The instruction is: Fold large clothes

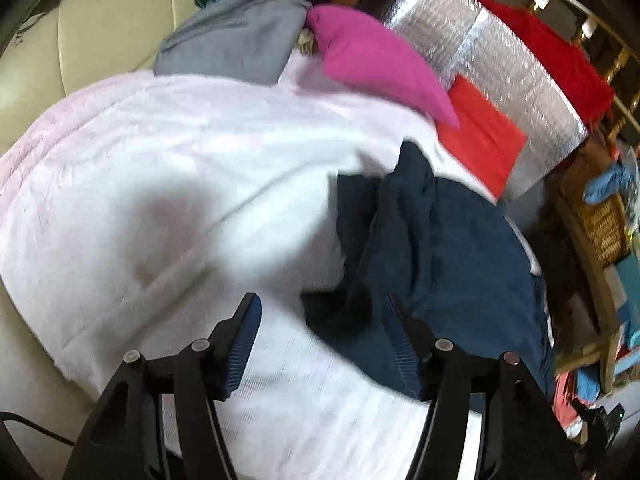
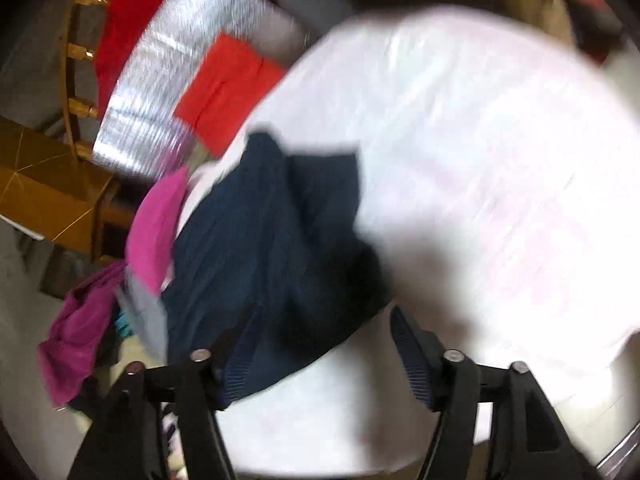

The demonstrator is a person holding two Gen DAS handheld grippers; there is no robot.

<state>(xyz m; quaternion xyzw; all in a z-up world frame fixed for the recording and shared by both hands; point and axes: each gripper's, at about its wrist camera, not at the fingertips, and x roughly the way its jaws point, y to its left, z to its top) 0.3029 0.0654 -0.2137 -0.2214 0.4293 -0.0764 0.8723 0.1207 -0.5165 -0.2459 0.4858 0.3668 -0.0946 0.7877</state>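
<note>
We note the navy garment [image 1: 436, 248] lying crumpled on a pale pink blanket [image 1: 160, 168], just ahead of the left hand-held gripper [image 1: 324, 340] and slightly to its right; in the right wrist view the same garment [image 2: 272, 248] sits ahead and to the left of the right hand-held gripper [image 2: 312, 356]. Both pictures are motion-blurred, so seams and edges are hard to read. The left hand-held gripper stands well open with nothing between its ribbed pads, and the right-side finger overlaps the cloth's near edge in the picture; we cannot tell whether it touches. The right hand-held gripper is likewise spread wide and holds nothing; its left-side finger lies over the dark cloth's near hem, contact unclear. We judge the garment soft, light and limp: it will sag and bunch when lifted, not slip much on the fleecy blanket, and nothing about it is fragile. It looks bunched into several folds, with one flap lying farther out, so we would take hold at two separated points on an outer edge or hem, pinching a single layer, in order to spread it flat before folding. Farther out, beyond the garment, we see a magenta cloth [image 1: 372, 56], a grey garment [image 1: 236, 40], a red sheet [image 1: 484, 132] against a silver padded panel [image 1: 516, 80], and a wooden chair [image 2: 72, 80] at the far left of the right hand-held gripper.
</note>
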